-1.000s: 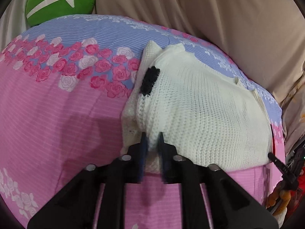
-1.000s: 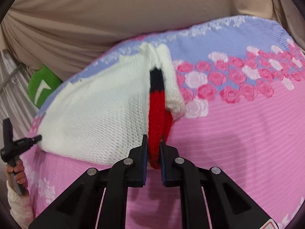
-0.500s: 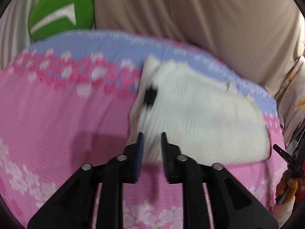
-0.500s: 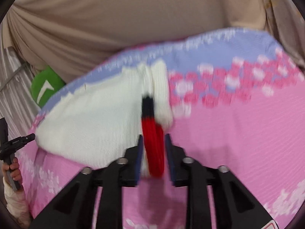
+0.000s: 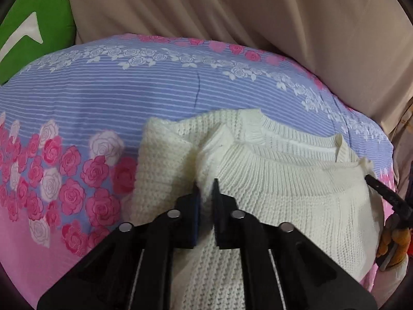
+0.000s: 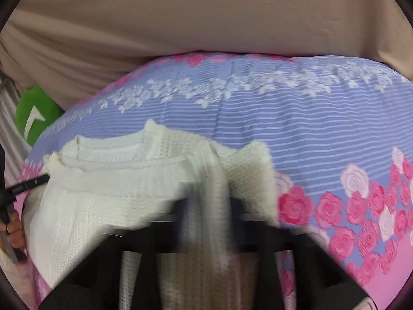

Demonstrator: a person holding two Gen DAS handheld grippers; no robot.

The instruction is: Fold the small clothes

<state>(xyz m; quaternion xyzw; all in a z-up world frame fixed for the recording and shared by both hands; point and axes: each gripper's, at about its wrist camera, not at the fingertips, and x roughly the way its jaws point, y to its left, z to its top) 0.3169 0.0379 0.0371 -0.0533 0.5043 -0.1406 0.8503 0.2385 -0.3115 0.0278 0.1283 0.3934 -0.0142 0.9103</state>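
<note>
On the bed, over the bedspread (image 5: 108, 98) with its blue stripes and pink roses, a small white knitted sweater (image 5: 284, 196) is being folded. The sweater is lying near the far, blue part of the cover, close to the tan cloth (image 5: 232, 20) hung behind the bed. A green cushion (image 5: 31, 25) can be seen in the far left corner.

The bottom hem has been brought up close to the neck, so the sweater is doubled over itself. This fold looks almost done, but the hem has not yet been let go and laid flat. A lumpy bit of knit is bunched at each end. More folding and smoothing is likely left.

A pinch of white knit is held in the jaws of the left gripper (image 5: 205, 193), which are closed tight on it. The right gripper (image 6: 206, 214) is badly blurred; a strip of white knit seems to run between its jaws, but whether it is gripped cannot be told.

The neck opening is pointed away, toward the tan cloth. The long side of the folded sweater is stretched from left to right, from one gripper to the other.
</note>
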